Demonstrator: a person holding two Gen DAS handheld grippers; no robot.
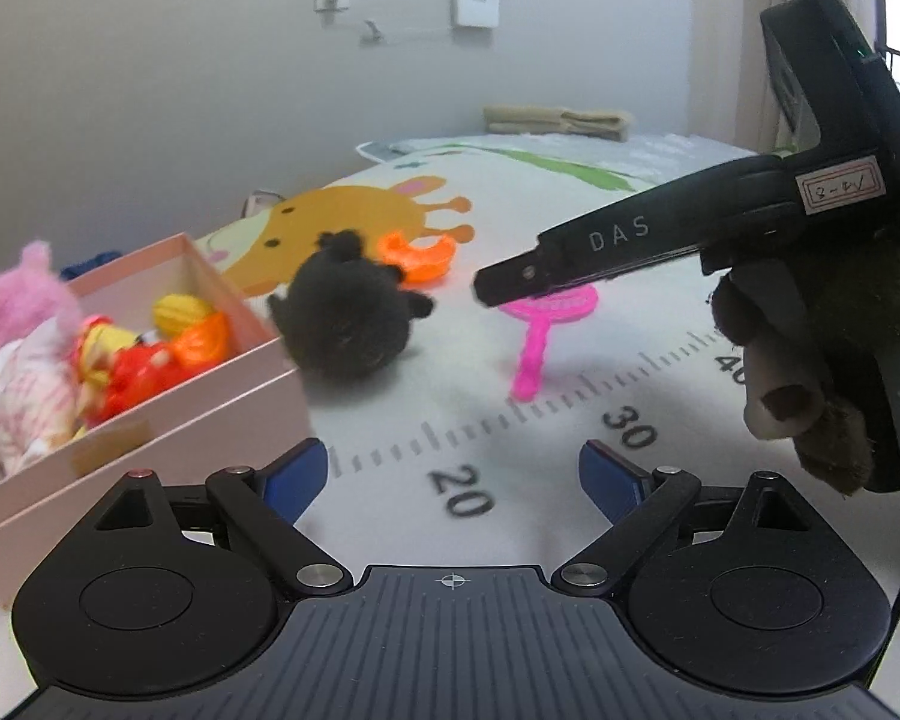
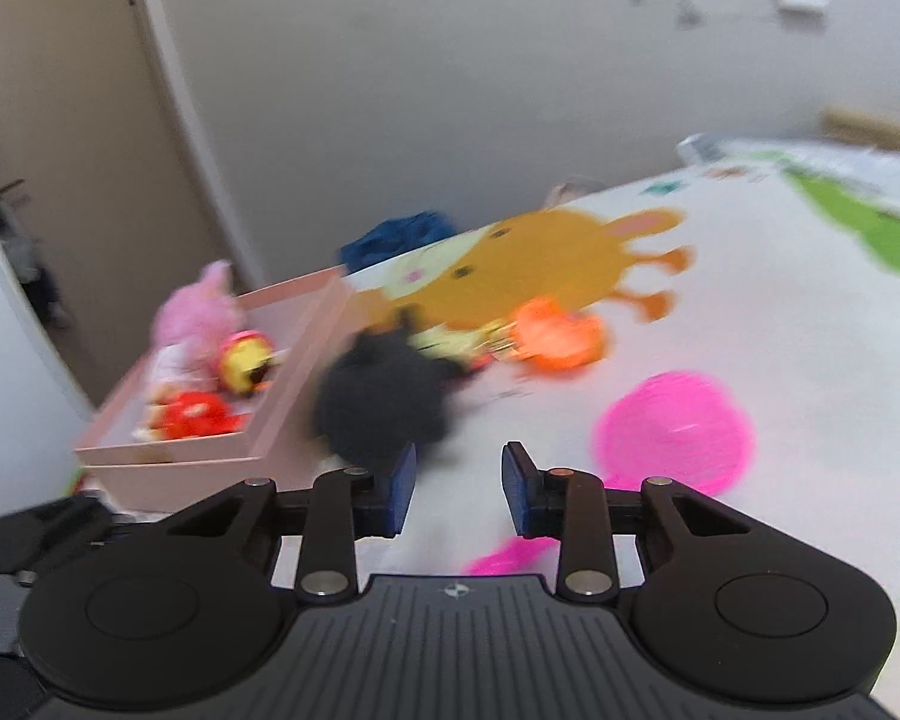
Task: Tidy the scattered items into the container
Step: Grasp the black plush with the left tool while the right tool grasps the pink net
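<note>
While both jaws stand apart and empty, the left hand-held gripper [image 1: 453, 474] hangs over the printed play mat [image 1: 570, 372] near the ruler marks. Right hand-held gripper [image 2: 459, 492] is open too, over the pink paddle toy [image 1: 540, 324] (blurred in its own view). Black plush ball [image 1: 345, 312] sits just beside the pink box [image 1: 210, 408], touching or nearly. Orange toy [image 1: 417, 255] lies behind the plush. Box holds a pink plush [image 1: 18, 312] and red-yellow toys [image 1: 132, 360].

A plush ball [image 1: 345, 306] sits just right of the box [image 1: 222, 396], a paddle [image 1: 537, 336] farther right.
</note>
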